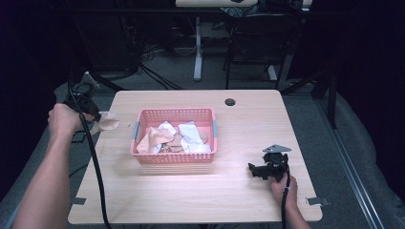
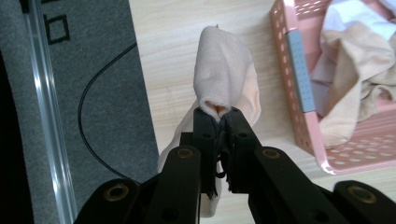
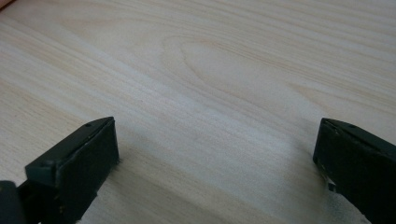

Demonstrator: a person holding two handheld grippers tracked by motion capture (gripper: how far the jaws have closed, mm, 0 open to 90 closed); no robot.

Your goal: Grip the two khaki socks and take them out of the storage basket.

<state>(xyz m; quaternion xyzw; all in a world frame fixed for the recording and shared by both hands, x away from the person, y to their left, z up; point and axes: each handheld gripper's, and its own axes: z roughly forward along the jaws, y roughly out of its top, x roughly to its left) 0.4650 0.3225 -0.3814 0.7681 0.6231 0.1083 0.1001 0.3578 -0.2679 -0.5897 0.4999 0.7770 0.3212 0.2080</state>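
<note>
Basket [image 1: 174,157], pink, perforated, sits mid-table [image 1: 248,129], holds heap of beige and white cloths [image 1: 174,137]. Left gripper [image 1: 95,116] hovers left of basket at table edge, jaws pressed together on pale beige cloth [image 2: 224,77] that hangs from them. Right gripper [image 1: 255,170] rests on tabletop right of basket, well apart from it, jaws spread wide over bare wood, nothing between.
</note>
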